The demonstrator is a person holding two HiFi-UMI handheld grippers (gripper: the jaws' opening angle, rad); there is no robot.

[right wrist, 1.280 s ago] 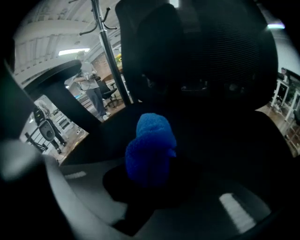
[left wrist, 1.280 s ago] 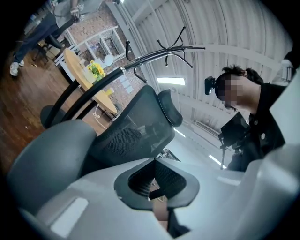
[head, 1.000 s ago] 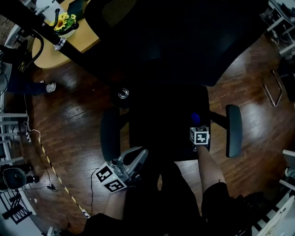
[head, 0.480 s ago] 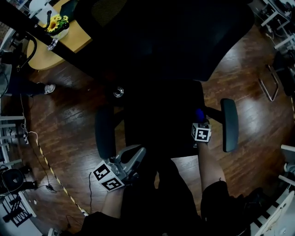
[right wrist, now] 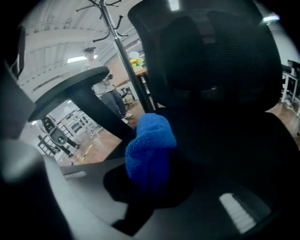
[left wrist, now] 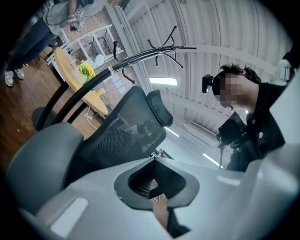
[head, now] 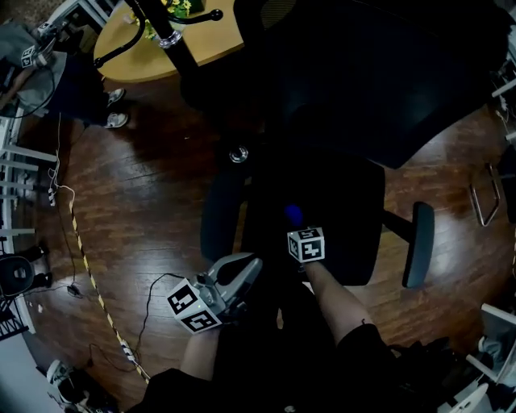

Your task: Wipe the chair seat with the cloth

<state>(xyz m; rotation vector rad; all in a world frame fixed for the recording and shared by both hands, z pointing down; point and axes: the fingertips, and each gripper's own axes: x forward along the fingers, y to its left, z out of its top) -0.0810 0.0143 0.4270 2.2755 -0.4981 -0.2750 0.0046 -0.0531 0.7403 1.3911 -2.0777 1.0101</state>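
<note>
A black office chair stands below me, and its seat (head: 343,214) is dark and hard to read. My right gripper (head: 298,230) is shut on a blue fluffy cloth (head: 293,214), which rests on the left part of the seat. In the right gripper view the cloth (right wrist: 150,140) bulges out of the right gripper (right wrist: 150,161), in front of the mesh backrest (right wrist: 211,61). My left gripper (head: 244,273) hangs off the seat's front left corner, near the left armrest (head: 216,218). Its jaws meet in the left gripper view (left wrist: 157,190), shut with nothing between them.
The right armrest (head: 419,242) juts out at the seat's far side. A round wooden table (head: 193,44) with yellow flowers and a black coat-stand pole (head: 157,24) are behind the chair. A person's legs (head: 81,89) and floor cables (head: 81,242) lie to the left.
My right gripper has carried the blue cloth leftwards across the seat, from near the right edge to the left part. The left gripper has stayed by the front left corner.
</note>
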